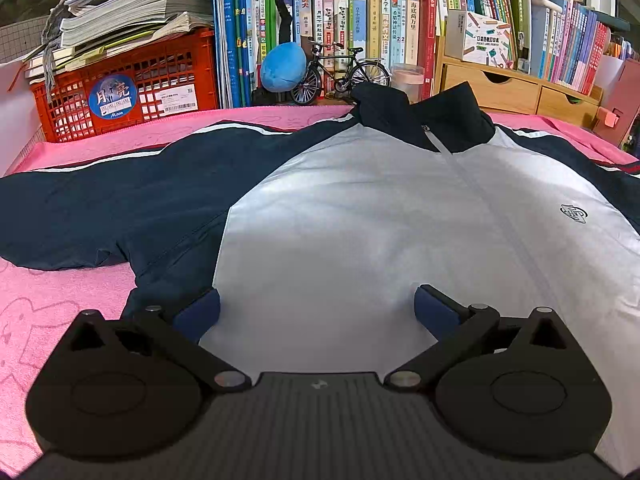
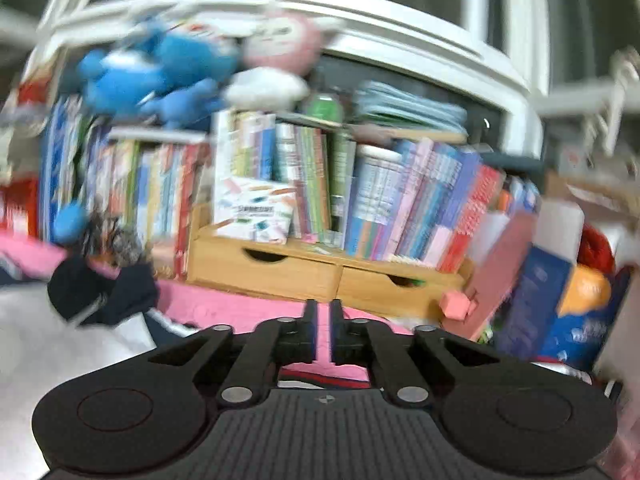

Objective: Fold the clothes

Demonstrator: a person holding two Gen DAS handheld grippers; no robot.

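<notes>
A white and navy zip jacket (image 1: 360,208) lies spread flat, front up, on a pink cloth (image 1: 52,320); its navy sleeve (image 1: 100,208) stretches left and its collar points to the back. My left gripper (image 1: 316,312) is open and empty, hovering over the jacket's lower white front. In the blurred right wrist view my right gripper (image 2: 324,332) is shut with nothing between its fingers, raised above the pink cloth (image 2: 240,308). The jacket's collar and white body (image 2: 80,320) show at its left.
At the back stand a red crate (image 1: 132,84) under stacked papers, rows of books (image 1: 360,20), a toy bicycle (image 1: 344,72), a blue plush (image 1: 282,68) and a wooden drawer unit (image 1: 512,88) (image 2: 320,276). Boxes (image 2: 540,300) stand to the right.
</notes>
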